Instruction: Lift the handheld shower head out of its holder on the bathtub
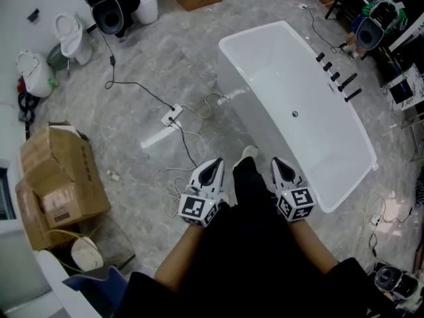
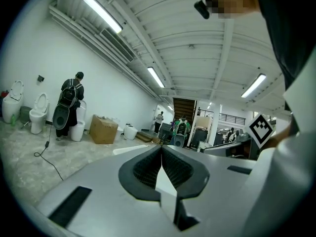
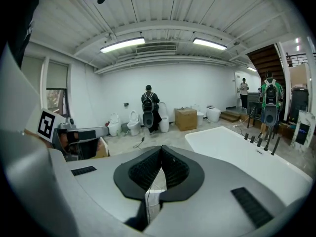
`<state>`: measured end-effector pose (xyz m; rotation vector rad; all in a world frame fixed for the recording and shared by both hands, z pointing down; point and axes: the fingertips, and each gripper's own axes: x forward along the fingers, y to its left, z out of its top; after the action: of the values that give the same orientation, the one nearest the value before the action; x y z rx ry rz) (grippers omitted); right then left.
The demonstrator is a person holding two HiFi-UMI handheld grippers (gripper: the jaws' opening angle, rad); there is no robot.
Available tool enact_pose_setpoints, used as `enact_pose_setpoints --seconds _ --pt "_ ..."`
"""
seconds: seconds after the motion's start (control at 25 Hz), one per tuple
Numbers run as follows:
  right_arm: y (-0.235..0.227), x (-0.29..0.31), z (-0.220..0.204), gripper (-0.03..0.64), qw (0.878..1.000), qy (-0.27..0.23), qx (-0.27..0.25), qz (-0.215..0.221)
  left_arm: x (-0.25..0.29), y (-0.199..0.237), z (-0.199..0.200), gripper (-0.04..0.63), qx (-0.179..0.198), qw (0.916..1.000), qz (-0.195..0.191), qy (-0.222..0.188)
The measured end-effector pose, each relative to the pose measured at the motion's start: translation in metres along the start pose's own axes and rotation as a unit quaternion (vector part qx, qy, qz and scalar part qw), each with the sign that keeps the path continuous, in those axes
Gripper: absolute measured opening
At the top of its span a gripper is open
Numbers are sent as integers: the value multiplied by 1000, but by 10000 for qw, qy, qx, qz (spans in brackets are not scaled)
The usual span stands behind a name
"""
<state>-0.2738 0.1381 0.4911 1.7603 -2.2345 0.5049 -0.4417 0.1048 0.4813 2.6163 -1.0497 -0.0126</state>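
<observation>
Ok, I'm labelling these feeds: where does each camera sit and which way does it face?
Head view: on the person's head, steeply down at the bathtub; left tool, right tool, forearms show.
Left gripper view: on the left tool, roughly level across the room; its shut jaws, the right tool's cube show.
Right gripper view: on the right tool, slightly down over the bathtub; its shut jaws, the left tool's cube show.
Shared: both gripper views show the cardboard box.

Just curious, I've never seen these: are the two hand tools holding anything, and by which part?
Nothing is held. The left gripper and the right gripper both have their fingers shut together with nothing between them.
</observation>
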Motion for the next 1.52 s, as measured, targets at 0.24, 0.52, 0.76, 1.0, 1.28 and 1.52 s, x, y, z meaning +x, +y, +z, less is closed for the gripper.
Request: enact_pose_setpoints --seconds 0.24,0.52,0.76,1.0,1.28,1.52 --pt "-46 21 -2 -2 9993 -40 340 -181 39 4 4 3 150 9997 -38 166" --pt "-134 48 -4 -2 9950 -42 757 -644 150 3 -7 3 385 9962 -396 673" --pt "-229 58 1 -2 9895 -39 896 -1136 264 -37 10 3 559 9903 -1100 636" --pt "-303 63 3 -2 9790 -28 1294 -1575 353 -53 18 5 721 9832 -1463 820" --pt "-381 58 -7 -2 9679 108 1593 -1942 434 -79 25 3 798 9771 -1732 944" --pt "-426 63 -5 -2 9623 71 1648 -2162 484 -103 17 3 816 9691 -2052 1101"
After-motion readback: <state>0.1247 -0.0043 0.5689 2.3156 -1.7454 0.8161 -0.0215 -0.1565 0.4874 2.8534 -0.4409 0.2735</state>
